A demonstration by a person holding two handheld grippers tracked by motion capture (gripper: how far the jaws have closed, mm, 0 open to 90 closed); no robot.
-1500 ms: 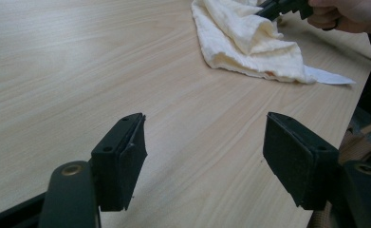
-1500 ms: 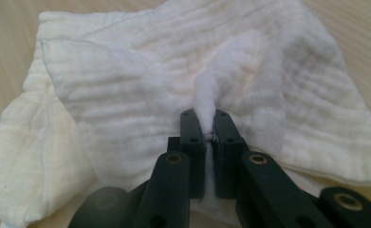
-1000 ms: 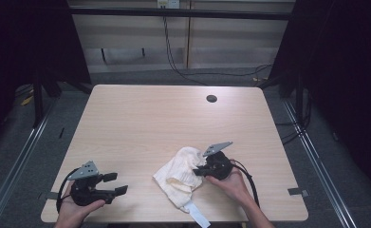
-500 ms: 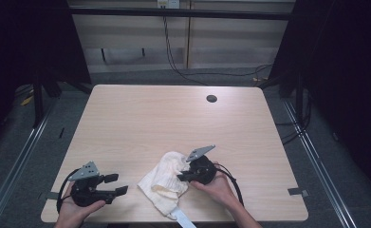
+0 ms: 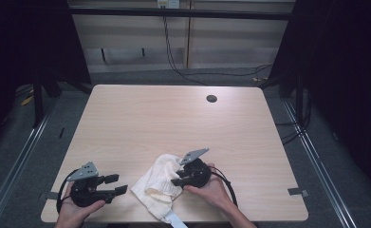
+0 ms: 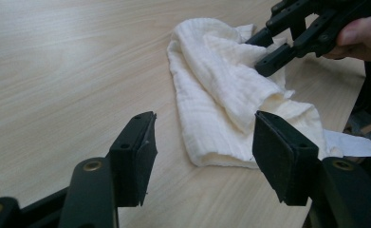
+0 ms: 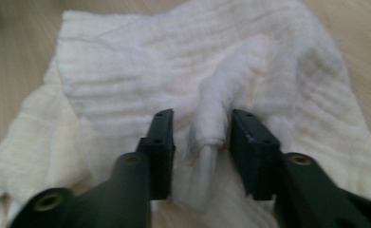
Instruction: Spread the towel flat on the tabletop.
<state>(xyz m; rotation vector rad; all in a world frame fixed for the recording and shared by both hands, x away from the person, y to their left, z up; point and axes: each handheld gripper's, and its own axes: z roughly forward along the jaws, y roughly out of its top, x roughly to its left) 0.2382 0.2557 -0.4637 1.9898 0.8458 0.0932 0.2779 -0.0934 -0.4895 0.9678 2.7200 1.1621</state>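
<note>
Pinching raised fold of cloth (image 7: pixel 207 118) between my right tool (image 7: pixel 199 130), jaws narrow, not clamped; close fully before lifting. Left tool (image 6: pixel 202 147) wide, idle.

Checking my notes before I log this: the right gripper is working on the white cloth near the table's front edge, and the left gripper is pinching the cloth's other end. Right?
Not quite. The left gripper pinches nothing: the high view shows it open, apart from the white cloth. The right gripper is indeed at the cloth near the table's front edge.
</note>
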